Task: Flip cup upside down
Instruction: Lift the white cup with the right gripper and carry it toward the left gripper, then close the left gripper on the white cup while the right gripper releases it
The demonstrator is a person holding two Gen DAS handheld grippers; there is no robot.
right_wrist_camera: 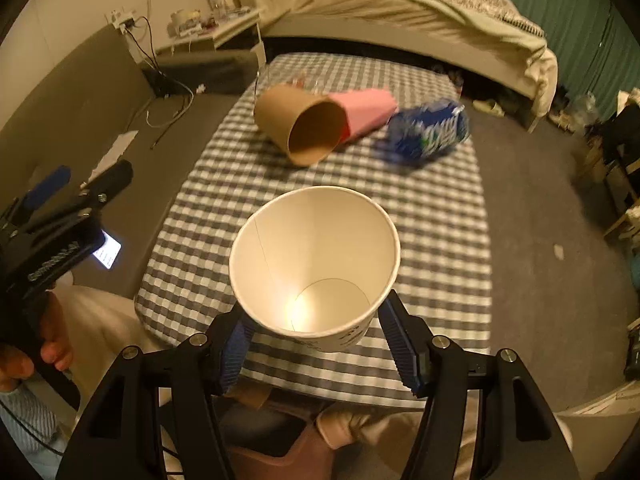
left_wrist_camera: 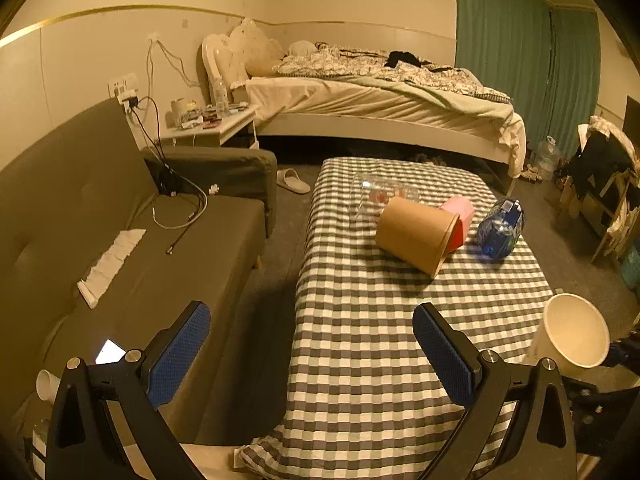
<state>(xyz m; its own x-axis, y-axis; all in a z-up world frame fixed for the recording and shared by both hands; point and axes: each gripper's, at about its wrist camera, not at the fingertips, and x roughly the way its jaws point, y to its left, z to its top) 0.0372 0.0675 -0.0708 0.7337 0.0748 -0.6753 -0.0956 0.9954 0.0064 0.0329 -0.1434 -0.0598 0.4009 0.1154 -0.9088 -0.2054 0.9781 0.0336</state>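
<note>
A white paper cup is held between the blue pads of my right gripper, above the near end of the checkered table; its open mouth faces the camera. The same cup shows at the right edge of the left wrist view, tilted on its side in the air. My left gripper is open and empty, hovering over the table's near left edge and the sofa gap. It also shows at the left of the right wrist view.
On the table's far half lie a brown paper cup on its side, a pink cup, a clear glass and a blue crumpled bag. A grey sofa stands left, a bed behind.
</note>
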